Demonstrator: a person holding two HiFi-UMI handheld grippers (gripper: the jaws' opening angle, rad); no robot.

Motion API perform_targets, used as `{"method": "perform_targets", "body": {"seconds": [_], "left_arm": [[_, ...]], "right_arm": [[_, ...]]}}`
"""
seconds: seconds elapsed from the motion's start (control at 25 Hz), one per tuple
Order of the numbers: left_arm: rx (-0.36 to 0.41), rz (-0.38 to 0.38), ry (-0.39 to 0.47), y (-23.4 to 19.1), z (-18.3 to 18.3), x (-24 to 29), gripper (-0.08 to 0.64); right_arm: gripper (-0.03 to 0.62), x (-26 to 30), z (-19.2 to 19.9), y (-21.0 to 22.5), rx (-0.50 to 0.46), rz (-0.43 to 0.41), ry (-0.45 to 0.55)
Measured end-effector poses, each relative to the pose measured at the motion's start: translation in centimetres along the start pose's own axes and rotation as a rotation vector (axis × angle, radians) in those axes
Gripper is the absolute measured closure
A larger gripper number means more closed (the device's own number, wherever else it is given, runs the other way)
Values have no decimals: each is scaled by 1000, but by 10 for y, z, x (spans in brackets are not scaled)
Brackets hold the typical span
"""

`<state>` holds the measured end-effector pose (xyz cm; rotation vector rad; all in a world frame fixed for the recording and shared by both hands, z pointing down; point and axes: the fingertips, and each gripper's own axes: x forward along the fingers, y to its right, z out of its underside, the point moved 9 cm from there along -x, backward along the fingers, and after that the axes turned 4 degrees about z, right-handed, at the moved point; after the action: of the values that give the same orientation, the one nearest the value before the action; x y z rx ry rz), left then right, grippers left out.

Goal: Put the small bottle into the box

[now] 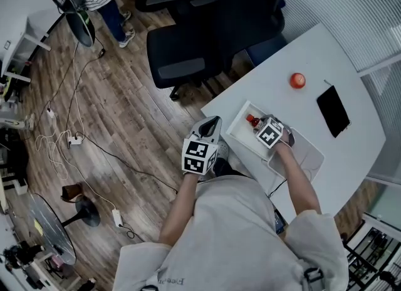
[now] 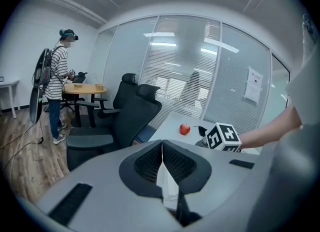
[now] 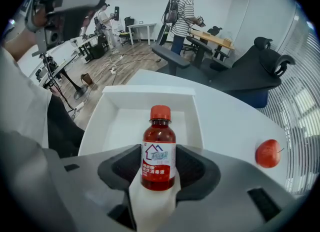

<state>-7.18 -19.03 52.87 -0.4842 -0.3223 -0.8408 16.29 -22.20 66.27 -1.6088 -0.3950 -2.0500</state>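
The small bottle [image 3: 158, 151] holds dark red liquid and has a red cap and a white-and-red label. My right gripper [image 3: 158, 170] is shut on its lower body and holds it upright just above the near edge of the white open box [image 3: 150, 91]. In the head view the bottle [image 1: 252, 120] and the right gripper [image 1: 263, 128] are over the box [image 1: 237, 130] near the table's front edge. My left gripper [image 1: 211, 125] is shut on nothing, off the table edge left of the box. Its jaws [image 2: 161, 162] meet flat.
A red apple [image 1: 297, 81] and a black phone [image 1: 333, 110] lie farther back on the white table [image 1: 351, 152]. A flat white lid [image 1: 308, 153] lies right of the box. Black office chairs [image 1: 188, 51] stand past the table's left side. A person [image 3: 186, 13] stands across the room.
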Motion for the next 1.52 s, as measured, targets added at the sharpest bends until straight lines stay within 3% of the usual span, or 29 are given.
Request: {"method": "perform_targets", "body": {"seconds": [0.64,0.92,1.52], "left_arm": [[5,16,-6,0,3,0,531],[10,11,4,0,3,-14,531],[46,81,-3,29,18,-46,531]], "right_arm": [[370,11,-11,-2,-4,10,20],[365,12,-9,-6,-21,82,23],[357,-55,18,-42,152,188,147]]}}
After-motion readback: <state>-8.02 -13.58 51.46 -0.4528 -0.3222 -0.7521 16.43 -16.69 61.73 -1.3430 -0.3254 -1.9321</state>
